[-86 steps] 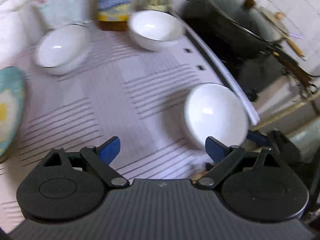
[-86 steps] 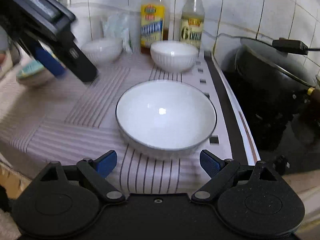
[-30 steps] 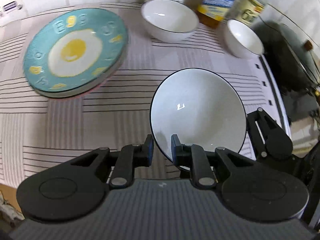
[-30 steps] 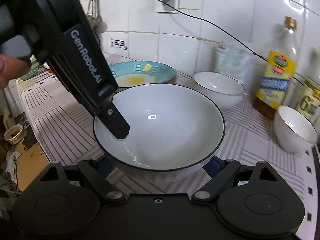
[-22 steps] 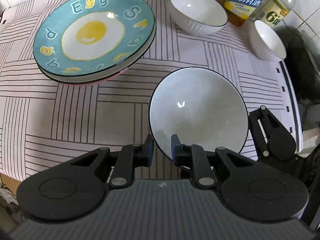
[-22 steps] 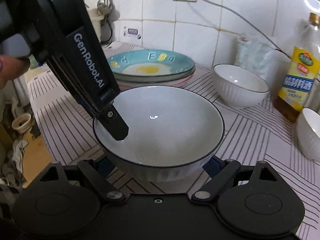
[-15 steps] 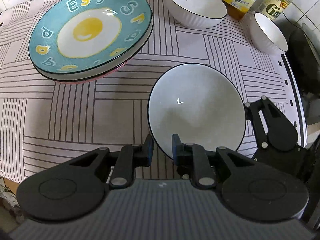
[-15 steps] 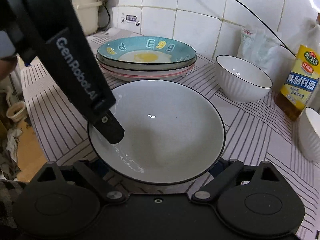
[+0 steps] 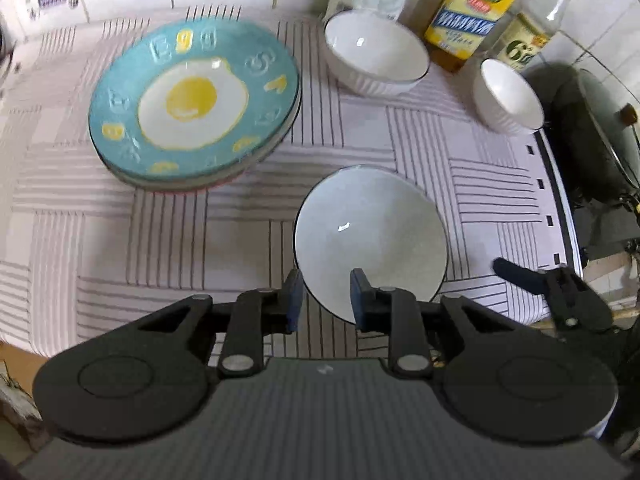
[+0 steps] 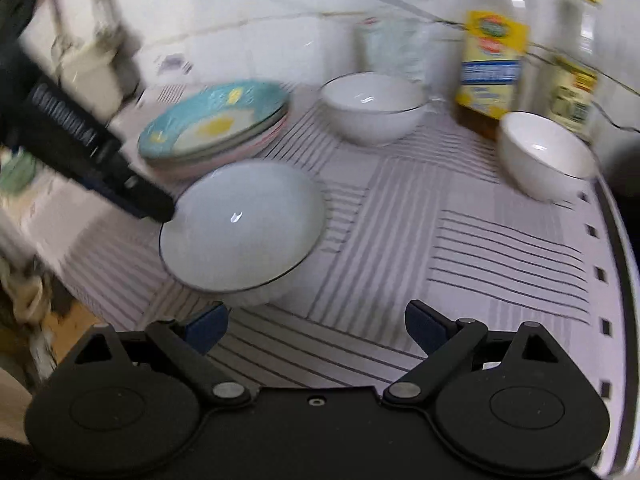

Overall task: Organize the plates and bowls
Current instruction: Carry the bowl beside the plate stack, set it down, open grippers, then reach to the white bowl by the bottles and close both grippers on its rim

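Left tool [image 9: 325, 296] jaws narrow, astride near rim of wide white bowl [image 9: 370, 236]; contact unclear. Right tool [image 10: 316, 326] wide apart, holding nothing, bowl ahead on striped tabletop [image 10: 500, 248]. Left view alone shows egg plate stack [image 9: 194, 100] face; right view shows stack from side.

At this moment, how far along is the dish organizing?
Done: the egg-print plates sit stacked. In hand: the left gripper straddles the near rim of the wide black-rimmed bowl, not clearly clamped; the right gripper is open and clear of it. Left: that bowl, the ribbed bowl and the small bowl stand apart, unstacked.
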{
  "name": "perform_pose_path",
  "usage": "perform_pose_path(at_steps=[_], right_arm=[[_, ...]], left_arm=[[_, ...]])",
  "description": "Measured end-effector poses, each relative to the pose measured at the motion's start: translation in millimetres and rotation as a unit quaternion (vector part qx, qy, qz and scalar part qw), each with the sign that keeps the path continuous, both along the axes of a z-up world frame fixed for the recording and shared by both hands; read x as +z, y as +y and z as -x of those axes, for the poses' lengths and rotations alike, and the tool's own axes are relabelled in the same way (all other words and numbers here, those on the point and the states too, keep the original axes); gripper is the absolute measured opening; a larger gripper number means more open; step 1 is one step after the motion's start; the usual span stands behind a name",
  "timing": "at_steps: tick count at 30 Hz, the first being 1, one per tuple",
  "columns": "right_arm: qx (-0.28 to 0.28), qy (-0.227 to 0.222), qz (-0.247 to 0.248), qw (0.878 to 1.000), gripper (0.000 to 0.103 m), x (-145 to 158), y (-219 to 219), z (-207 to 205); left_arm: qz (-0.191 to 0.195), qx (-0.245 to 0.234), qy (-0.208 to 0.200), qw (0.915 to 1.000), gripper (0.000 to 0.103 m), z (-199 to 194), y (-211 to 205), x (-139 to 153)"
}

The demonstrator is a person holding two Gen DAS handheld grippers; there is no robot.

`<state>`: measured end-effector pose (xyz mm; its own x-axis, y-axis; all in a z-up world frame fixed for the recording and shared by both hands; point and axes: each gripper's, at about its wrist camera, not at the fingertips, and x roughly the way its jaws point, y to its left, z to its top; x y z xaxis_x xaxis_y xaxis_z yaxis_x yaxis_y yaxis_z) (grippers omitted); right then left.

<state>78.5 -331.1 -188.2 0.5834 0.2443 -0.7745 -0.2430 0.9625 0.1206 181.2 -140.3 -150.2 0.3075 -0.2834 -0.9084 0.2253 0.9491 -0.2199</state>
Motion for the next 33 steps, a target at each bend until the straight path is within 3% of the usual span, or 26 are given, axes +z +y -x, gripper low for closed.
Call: perform_pose_path(at_steps=[6, 13, 22, 25, 29, 33], right_arm=[[-0.065, 0.017, -0.084, 0.994, 0.096, 34, -30, -8], [-0.104, 0.037, -0.13, 0.985, 0.088, 67, -35, -31], [-0.117, 0.032, -0.156, 0.98, 0.085, 107, -30, -52], [-0.126, 0.044, -0.19, 0.973, 0.085, 111, -34, -62], [-0.161, 0.064, -0.211, 0.962, 0.08, 111, -39, -79], [-0.187, 0.079, -0.234, 0.951, 0.077, 110, -42, -93]], left_arm=[[-0.009, -0.025, -0.055, 0.9981, 0.032, 6, 0, 37], [-0.018, -0.045, -0.077, 0.9958, 0.041, -4, -1, 58], [-0.021, -0.05, -0.086, 0.9949, 0.058, -35, 5, 72], [-0.019, -0.055, -0.084, 0.9948, 0.068, -50, 6, 72], [-0.029, -0.062, -0.065, 0.9955, 0.073, -74, 4, 69], [-0.021, -0.091, -0.078, 0.9926, 0.077, -88, 0, 77]])
